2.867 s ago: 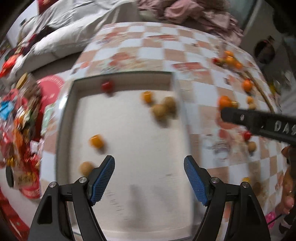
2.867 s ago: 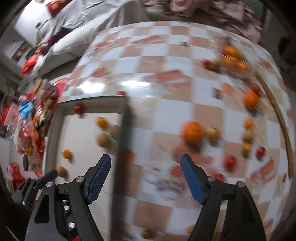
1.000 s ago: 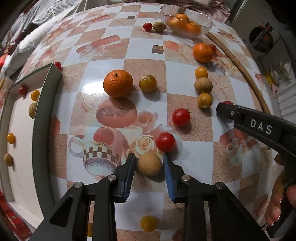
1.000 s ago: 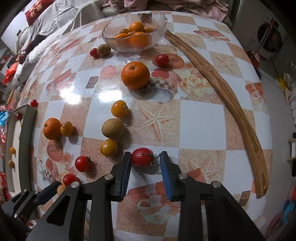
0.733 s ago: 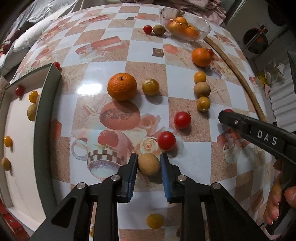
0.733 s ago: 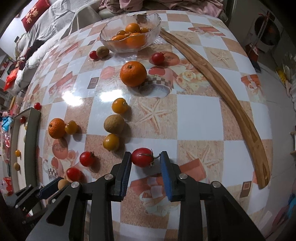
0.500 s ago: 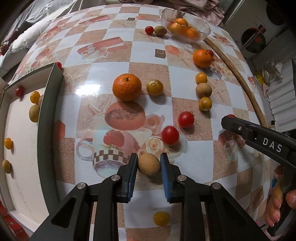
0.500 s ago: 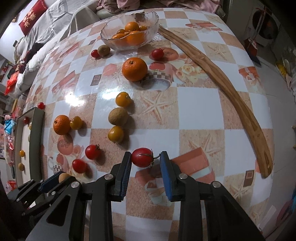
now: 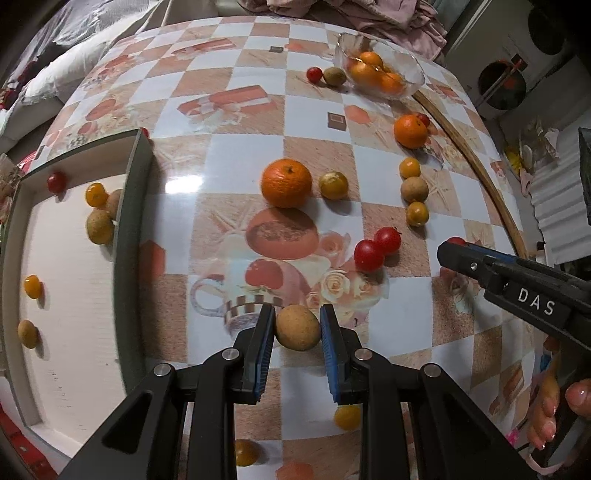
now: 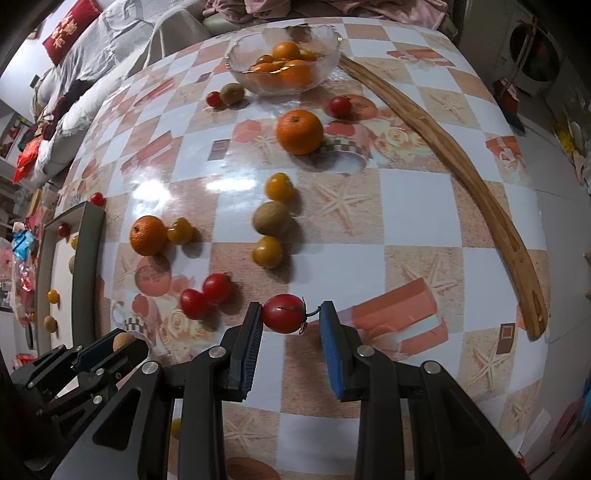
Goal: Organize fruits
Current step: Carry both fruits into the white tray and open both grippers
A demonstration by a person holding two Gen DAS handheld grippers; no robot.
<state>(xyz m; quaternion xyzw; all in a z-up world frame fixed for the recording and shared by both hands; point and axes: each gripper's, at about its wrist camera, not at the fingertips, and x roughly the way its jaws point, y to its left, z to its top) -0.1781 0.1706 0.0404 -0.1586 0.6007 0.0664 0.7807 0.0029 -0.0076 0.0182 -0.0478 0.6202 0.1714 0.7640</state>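
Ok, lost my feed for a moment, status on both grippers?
Left gripper shut on brown fruit. Right gripper around red tomato, left finger touching, gap at right finger. Two red tomatoes close by, not blocking.

Domestic living space. Indicators: a table covered with a checkered printed tablecloth (image 10: 413,199) lies directly below both tools; a glass fruit bowl (image 10: 284,55) stands at its far edge, ahead of the tools. Beyond the table, far ahead and to the left, lies light-coloured bedding (image 10: 92,62) with a red cushion (image 10: 70,26); crumpled pink clothing (image 9: 376,14) is piled straight ahead.
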